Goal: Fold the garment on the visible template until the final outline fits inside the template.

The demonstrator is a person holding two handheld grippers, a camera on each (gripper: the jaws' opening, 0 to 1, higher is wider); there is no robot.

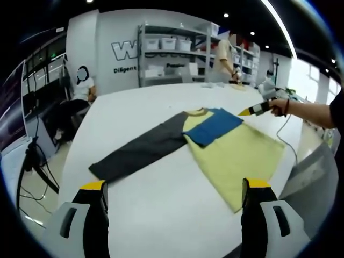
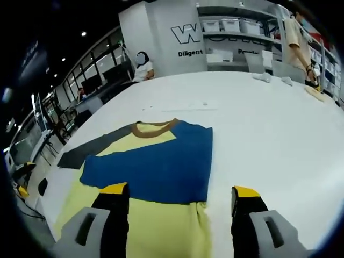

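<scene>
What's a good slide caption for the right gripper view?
Open hand-held gripper hovering over a yellow shirt whose blue sleeve is folded across it on the white table.

Your right gripper [image 2: 180, 201] hangs above the garment [image 2: 156, 177] with jaws spread apart, nothing between them. The blue sleeve [image 2: 161, 161] lies folded across the yellow body, brown collar [image 2: 155, 127] at its far edge, dark grey sleeve [image 2: 86, 150] stretched out flat to the left. All of it rests on the white table [image 2: 258, 123]; shelving with bins [image 2: 231, 40] stands behind.
</scene>
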